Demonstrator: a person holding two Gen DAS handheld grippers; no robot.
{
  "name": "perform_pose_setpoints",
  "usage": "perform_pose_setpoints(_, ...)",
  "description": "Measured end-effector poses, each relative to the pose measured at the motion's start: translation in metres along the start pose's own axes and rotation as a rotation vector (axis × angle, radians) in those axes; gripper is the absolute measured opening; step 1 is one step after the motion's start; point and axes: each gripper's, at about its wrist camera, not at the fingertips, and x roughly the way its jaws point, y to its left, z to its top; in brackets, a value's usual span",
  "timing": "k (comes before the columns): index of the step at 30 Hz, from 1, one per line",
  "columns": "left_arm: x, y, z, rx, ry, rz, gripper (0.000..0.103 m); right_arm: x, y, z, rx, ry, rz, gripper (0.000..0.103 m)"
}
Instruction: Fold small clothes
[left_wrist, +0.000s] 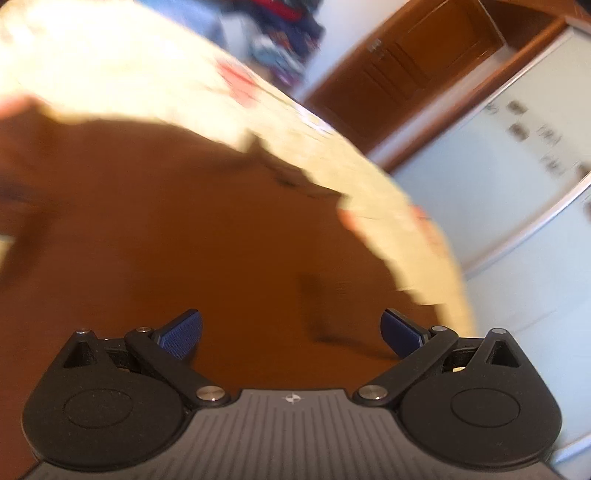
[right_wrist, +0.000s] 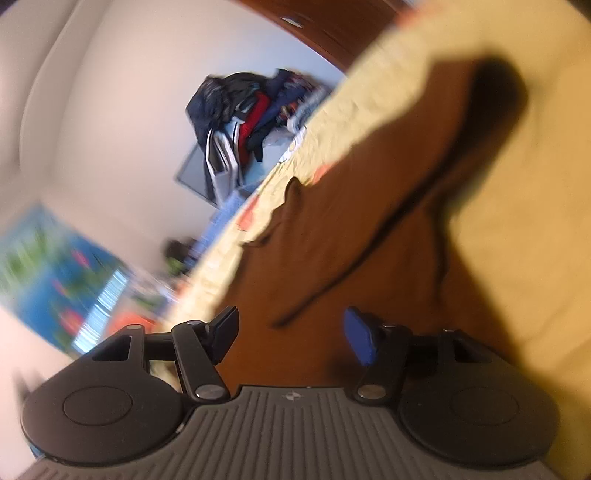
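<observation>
A brown garment (left_wrist: 192, 221) lies spread on a cream patterned bedspread (left_wrist: 110, 66). My left gripper (left_wrist: 291, 334) is open just above the brown cloth, with nothing between its blue pads. In the right wrist view the same brown garment (right_wrist: 369, 206) runs up the frame, with a dark fold line along it. My right gripper (right_wrist: 291, 334) is open over the garment's near end and holds nothing. Both views are blurred by motion.
The cream bedspread (right_wrist: 517, 240) surrounds the garment. A pile of dark and red clothes (right_wrist: 251, 110) sits beyond the bed's far edge. A wooden door (left_wrist: 406, 59) and a pale wardrobe panel (left_wrist: 498, 177) stand to the right.
</observation>
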Motion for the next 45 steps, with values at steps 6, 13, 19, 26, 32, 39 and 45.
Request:
perform_pose_setpoints(6,0.082,-0.043,0.01,0.065,0.126,0.054,0.103,-0.003,-0.002,-0.007,-0.08,-0.018,0.011,0.074)
perform_pose_setpoints(13,0.106,-0.081,0.008,0.265,0.15,0.243,0.007,-0.004,-0.002,-0.008,-0.102,-0.02,0.038,0.08)
perform_pose_setpoints(19,0.051,-0.088,0.028,0.443,-0.057,0.323,0.006,-0.001,0.0,-0.009,-0.105,-0.02,0.047,0.082)
perform_pose_setpoints(26,0.021,-0.007,0.052,0.43,-0.07,0.612,0.006,-0.003,0.0,-0.012,-0.124,-0.012,0.051,0.086)
perform_pose_setpoints(32,0.009,0.021,0.048,0.395,-0.08,0.66,0.005,-0.002,0.004,-0.014,-0.14,-0.007,0.04,0.087)
perform_pose_setpoints(39,-0.007,0.014,0.061,0.411,-0.131,0.645,0.005,0.0,0.008,-0.015,-0.156,0.0,0.031,0.088)
perform_pose_setpoints(45,-0.01,0.045,0.069,0.376,-0.094,0.691,0.004,0.002,0.01,-0.015,-0.171,0.008,0.033,0.093)
